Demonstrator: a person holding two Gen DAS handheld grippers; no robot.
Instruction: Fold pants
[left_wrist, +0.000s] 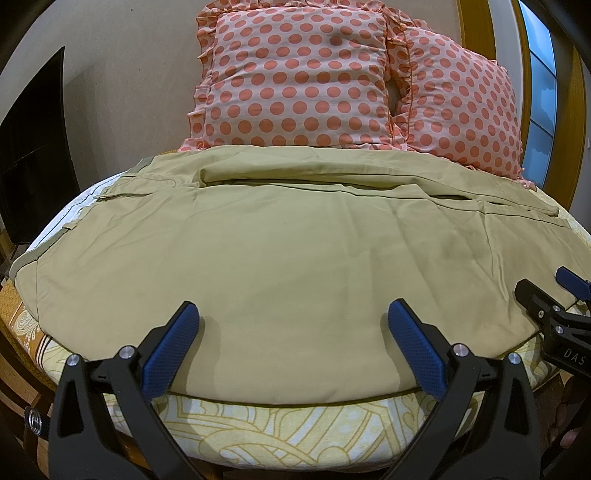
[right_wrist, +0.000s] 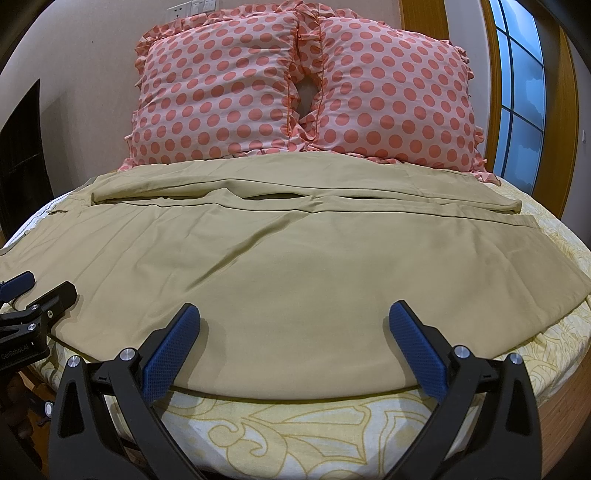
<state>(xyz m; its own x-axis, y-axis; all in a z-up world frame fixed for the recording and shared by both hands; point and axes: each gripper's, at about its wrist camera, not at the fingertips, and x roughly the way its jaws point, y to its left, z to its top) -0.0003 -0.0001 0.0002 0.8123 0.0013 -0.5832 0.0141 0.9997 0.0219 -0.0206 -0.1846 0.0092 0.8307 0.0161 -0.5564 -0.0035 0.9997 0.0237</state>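
Khaki pants (left_wrist: 280, 240) lie spread flat across the bed, waist at the left, leg ends at the right; they also show in the right wrist view (right_wrist: 295, 258). One leg lies behind the other, with a long seam gap between them. My left gripper (left_wrist: 293, 325) is open, its blue pads just above the pants' near edge. My right gripper (right_wrist: 295, 325) is open over the near edge further right. Each gripper shows at the side of the other's view: the right one (left_wrist: 554, 295), the left one (right_wrist: 40, 291).
Two pink polka-dot pillows (right_wrist: 295, 96) lean against the wall behind the pants. A yellow patterned bedsheet (right_wrist: 288, 432) covers the bed. A window with a wooden frame (right_wrist: 517, 81) is at the right. A dark screen (left_wrist: 33, 155) stands at the left.
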